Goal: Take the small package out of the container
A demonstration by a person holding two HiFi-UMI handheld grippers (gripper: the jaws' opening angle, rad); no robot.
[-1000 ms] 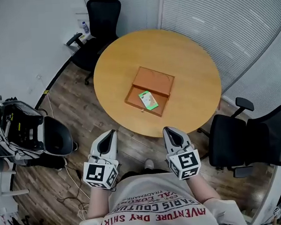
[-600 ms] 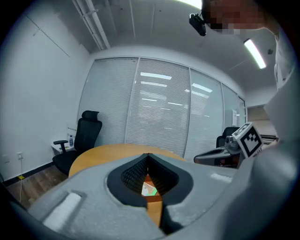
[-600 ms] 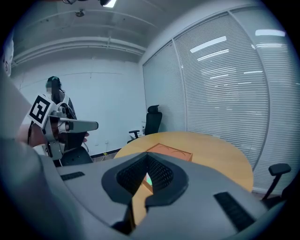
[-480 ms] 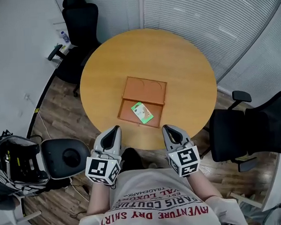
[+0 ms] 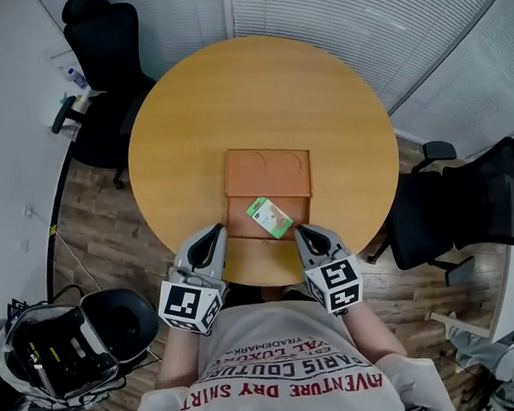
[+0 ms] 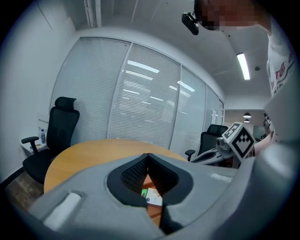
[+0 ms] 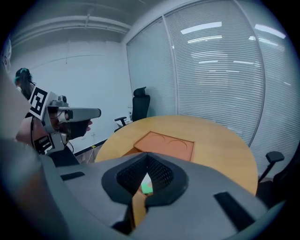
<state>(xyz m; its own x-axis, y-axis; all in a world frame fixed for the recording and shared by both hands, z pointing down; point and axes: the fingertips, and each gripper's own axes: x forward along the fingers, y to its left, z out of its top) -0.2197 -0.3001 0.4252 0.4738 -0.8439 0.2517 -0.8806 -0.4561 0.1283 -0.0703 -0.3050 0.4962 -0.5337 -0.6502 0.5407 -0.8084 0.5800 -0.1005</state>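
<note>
Left gripper (image 5: 214,232) and right gripper (image 5: 300,232) sit side by side at the near edge of the round surface (image 5: 234,98), pointing forward; both jaws are pinched together, holding nothing; the small package (image 5: 270,218) lies in the open box (image 5: 239,220), just ahead between them.

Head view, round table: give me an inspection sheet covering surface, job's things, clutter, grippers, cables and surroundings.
Surface: round wooden table, only the box on it.
Job's things: open brown box; small green-and-white package lying in its near half.
Clutter: nothing seen on the table.
Grippers: left gripper and right gripper at the table's near edge, both shut, holding nothing.
Cables: thin cord on the floor, left of the table.
Surroundings: black office chairs, window blinds, wood floor.
</note>
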